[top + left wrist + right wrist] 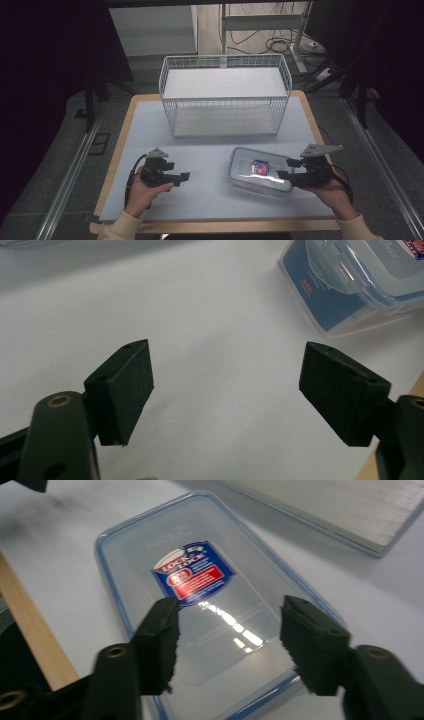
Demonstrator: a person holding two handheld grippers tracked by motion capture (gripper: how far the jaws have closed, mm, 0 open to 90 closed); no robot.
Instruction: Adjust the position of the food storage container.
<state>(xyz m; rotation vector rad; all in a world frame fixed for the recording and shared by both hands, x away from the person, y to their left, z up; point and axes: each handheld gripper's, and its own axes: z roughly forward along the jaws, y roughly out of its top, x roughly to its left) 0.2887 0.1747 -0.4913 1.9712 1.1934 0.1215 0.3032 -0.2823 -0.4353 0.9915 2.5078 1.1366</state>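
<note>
The right gripper (283, 169) has its jaws spread, and its fingertips (160, 630) hang just over the near end of the clear lidded container (260, 171), one to each side of the lid's middle, with no pad pressing on anything. Seen along those jaws in the right gripper view, the container (210, 605) runs lengthwise straight away from them, its blue-and-red label (194, 575) just beyond the tips and its blue-trimmed short edge under them. The left gripper (184, 176) also stands open with nothing between its pads (127, 390); it rests low over bare tabletop, and the container (360, 285) lies ahead and off to one side, apart from it.

So the right hand (334, 192) is clearly the nearer one. The likely move is a close on the lid or rim, and it turns on whether the jaws can span the container's width.

In the high view the container lies near the front right of the table (210, 150). The wire basket (225, 95) stands well apart at the back, leaving open surface between. The wooden table edge (30, 635) is close beside the container on the person's side.
</note>
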